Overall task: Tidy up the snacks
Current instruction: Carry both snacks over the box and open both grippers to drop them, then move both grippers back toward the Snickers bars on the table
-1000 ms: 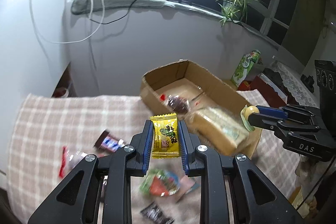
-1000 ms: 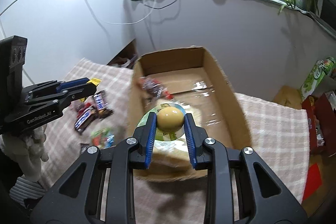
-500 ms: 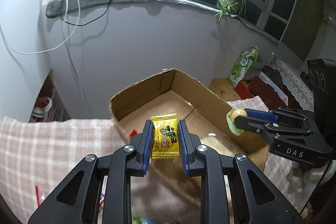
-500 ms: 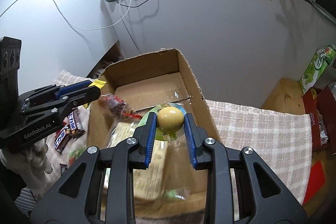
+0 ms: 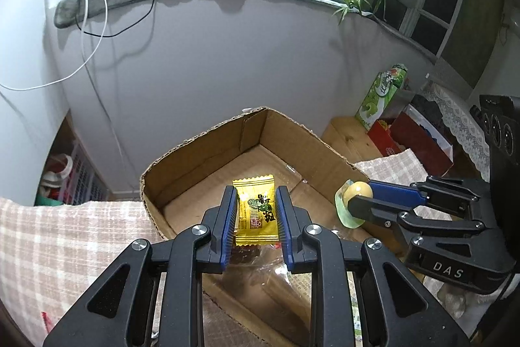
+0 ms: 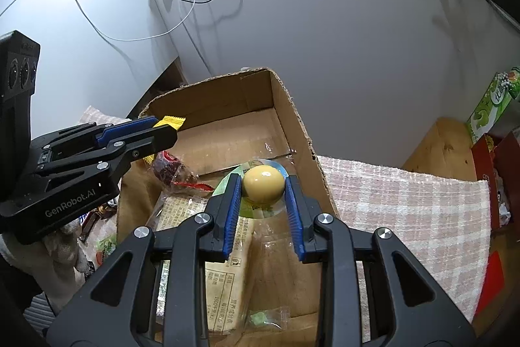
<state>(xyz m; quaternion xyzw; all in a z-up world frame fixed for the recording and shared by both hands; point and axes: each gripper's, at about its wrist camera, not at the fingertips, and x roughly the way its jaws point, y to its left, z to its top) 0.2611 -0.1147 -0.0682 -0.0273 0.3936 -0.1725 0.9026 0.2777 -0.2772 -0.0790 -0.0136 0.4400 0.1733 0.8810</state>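
My left gripper (image 5: 255, 200) is shut on a yellow snack packet (image 5: 256, 210) and holds it above the open cardboard box (image 5: 201, 152). It also shows in the right wrist view (image 6: 162, 132) at the box's left wall. My right gripper (image 6: 262, 184) is shut on a packaged yellow egg (image 6: 262, 180) over the box (image 6: 292, 119); it appears in the left wrist view (image 5: 352, 195) at the box's right side. Inside the box lie a clear-wrapped bread pack (image 6: 227, 265) and a dark red snack bag (image 6: 172, 168).
The box sits on a checked cloth (image 6: 406, 207). Chocolate bars and other snacks (image 6: 97, 217) lie left of the box. A green carton (image 5: 380, 96) and red boxes (image 5: 416, 142) stand on the right. A grey wall is behind.
Both grippers have moved forward over the box with their snacks. The box now fills more of both views; the loose snacks on the cloth have dropped out of the left view.
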